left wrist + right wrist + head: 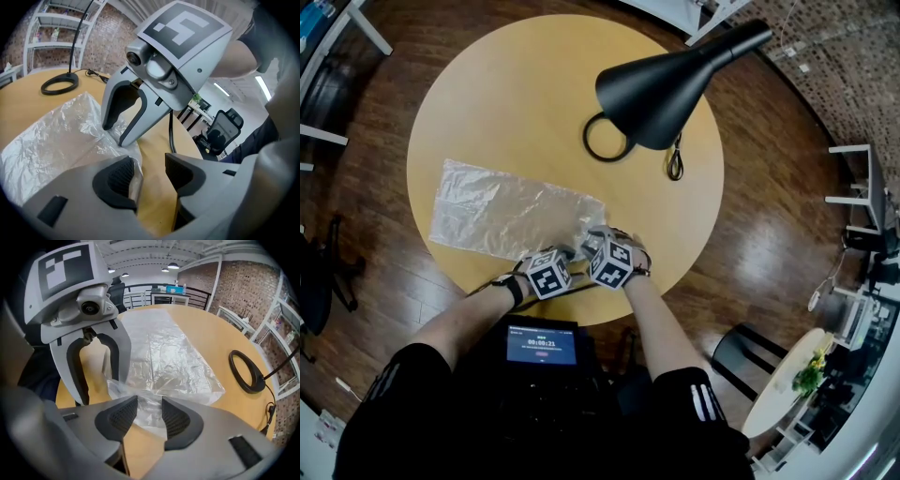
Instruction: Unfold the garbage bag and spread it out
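Note:
A clear, crinkled garbage bag (506, 211) lies flat on the round wooden table (534, 84), left of centre. Both grippers hover side by side at its near right corner, by the table's front edge. My left gripper (567, 253) is open; in the left gripper view (150, 168) bare wood shows between the pads and a fold of film (51, 136) brushes the left one. My right gripper (592, 234) is open too; in the right gripper view (149, 413) the bag's crumpled corner (164, 352) lies loose between and beyond its pads.
A black desk lamp (675, 80) leans over the table's far right, its ring base (607, 138) and cord standing just beyond the bag. A device with a lit screen (542, 344) sits at the person's waist. A small table with flowers (787, 380) stands on the floor at right.

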The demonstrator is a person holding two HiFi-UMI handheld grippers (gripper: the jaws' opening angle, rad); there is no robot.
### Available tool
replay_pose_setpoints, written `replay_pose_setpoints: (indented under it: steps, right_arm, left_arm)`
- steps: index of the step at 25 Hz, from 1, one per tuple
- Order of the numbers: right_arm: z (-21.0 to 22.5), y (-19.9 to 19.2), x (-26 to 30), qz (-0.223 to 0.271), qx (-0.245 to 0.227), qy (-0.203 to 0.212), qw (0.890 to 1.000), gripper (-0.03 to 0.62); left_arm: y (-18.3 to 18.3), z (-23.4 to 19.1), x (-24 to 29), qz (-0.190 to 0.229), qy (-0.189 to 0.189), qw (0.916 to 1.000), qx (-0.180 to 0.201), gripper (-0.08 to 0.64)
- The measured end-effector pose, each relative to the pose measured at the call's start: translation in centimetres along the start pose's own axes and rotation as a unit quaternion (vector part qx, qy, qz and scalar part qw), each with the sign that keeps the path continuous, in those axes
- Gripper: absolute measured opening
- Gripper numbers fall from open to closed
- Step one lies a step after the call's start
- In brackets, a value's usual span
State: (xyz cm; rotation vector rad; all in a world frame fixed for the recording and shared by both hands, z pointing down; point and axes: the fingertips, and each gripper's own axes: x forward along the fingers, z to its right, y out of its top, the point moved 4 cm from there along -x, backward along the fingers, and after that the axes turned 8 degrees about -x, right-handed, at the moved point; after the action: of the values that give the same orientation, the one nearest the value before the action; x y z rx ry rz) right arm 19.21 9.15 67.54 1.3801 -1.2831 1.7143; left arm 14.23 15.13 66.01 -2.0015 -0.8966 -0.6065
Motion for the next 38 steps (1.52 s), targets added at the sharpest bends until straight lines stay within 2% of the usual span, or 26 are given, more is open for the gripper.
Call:
replay_pose_setpoints:
  steps: [5, 10, 12, 16, 20, 25, 28, 31, 35, 38]
  right_arm:
    - [-0.9, -0.4, 0.1, 0.032, 0.031, -0.006, 0.999, 0.202]
    - [-1.0, -0.3, 0.2, 0.02, 0.031, -0.002, 0.999, 0.204]
    - [-1.0, -0.2, 0.1, 0.02, 0.03, -0.001, 0.999, 0.204]
    - [-0.9, -0.3, 0.3, 0.013, 0.029, 0.002, 0.999, 0.204]
    - [-0.8, -0.3, 0.4, -0.003, 0.032, 0.008, 0.999, 0.204]
    - [-1.0, -0.2, 0.4, -0.043, 0.05, 0.016, 0.998, 0.195]
    - [-0.8, 1.0, -1.6, -0.01, 0.089, -0.016, 0.996, 0.193]
    - [-0.4, 3.4, -5.9, 0.065, 0.15, -0.067, 0.984, 0.199]
    - [-1.5, 6.0, -11.1, 0.162, 0.208, -0.129, 0.956, 0.199]
    - [-2.7, 6.9, -13.4, 0.204, 0.232, -0.167, 0.936, 0.195]
  left_arm:
    - [-0.4, 0.7, -3.3, 0.03, 0.019, 0.9993, -0.01, 0.215]
    - [-1.2, 1.2, -8.5, 0.068, 0.046, 0.9966, 0.006, 0.215]
    - [-2.4, 0.7, -10.0, 0.073, 0.061, 0.9955, 0.0, 0.215]
    - [-6.7, -1.9, -11.2, 0.053, 0.091, 0.9927, -0.059, 0.215]
    - [-9.6, -3.2, -11.1, 0.033, 0.093, 0.9901, -0.1, 0.215]
    - [-10.7, -3.3, -10.3, 0.017, 0.088, 0.9929, -0.078, 0.193]
    - [-9.4, -3.2, -12.2, 0.049, 0.094, 0.9923, -0.065, 0.193]
    - [-8.7, -3.2, -15.1, 0.085, 0.111, 0.9889, -0.052, 0.193]
    - [-9.2, -3.0, -19.6, 0.114, 0.144, 0.9826, -0.029, 0.193]
    - [-10.2, -3.1, -22.4, 0.125, 0.168, 0.9774, -0.022, 0.194]
